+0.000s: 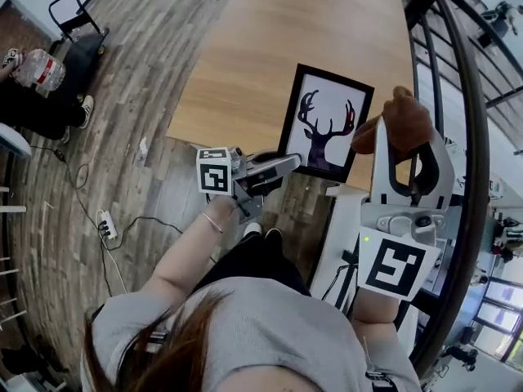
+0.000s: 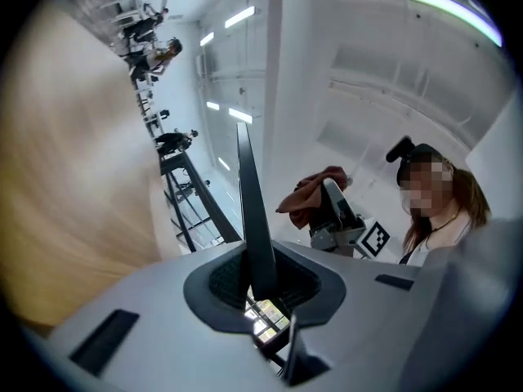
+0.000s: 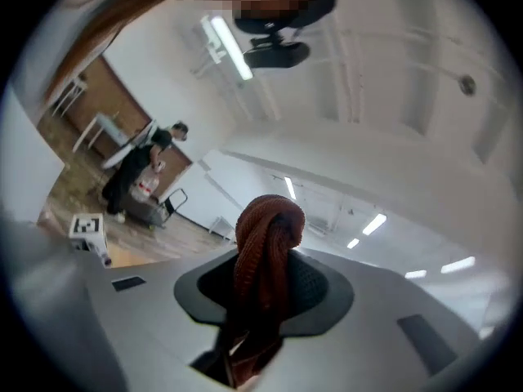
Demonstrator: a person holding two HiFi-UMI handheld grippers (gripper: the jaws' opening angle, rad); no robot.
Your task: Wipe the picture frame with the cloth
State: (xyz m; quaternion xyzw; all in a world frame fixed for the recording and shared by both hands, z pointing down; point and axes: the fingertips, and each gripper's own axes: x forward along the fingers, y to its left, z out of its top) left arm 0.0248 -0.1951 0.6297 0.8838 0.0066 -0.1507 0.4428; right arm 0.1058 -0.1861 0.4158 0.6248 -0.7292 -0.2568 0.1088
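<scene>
The picture frame (image 1: 325, 121) has a black border and a dark antlered deer head on white; it is held up near the wooden table's near edge. My left gripper (image 1: 283, 164) is shut on its lower left edge. In the left gripper view the frame (image 2: 249, 211) shows edge-on as a thin dark blade clamped between the jaws of the left gripper (image 2: 263, 294). My right gripper (image 1: 403, 141) is shut on a bunched brown cloth (image 1: 402, 121), just right of the frame. The cloth (image 3: 265, 251) bulges out between the right gripper's (image 3: 257, 317) jaws.
A light wooden table (image 1: 270, 39) lies beyond the frame. A dark metal railing (image 1: 467, 137) curves along the right. On the plank floor sit a black cart (image 1: 78, 35) and a power strip (image 1: 106, 223). A person (image 3: 143, 170) stands far off.
</scene>
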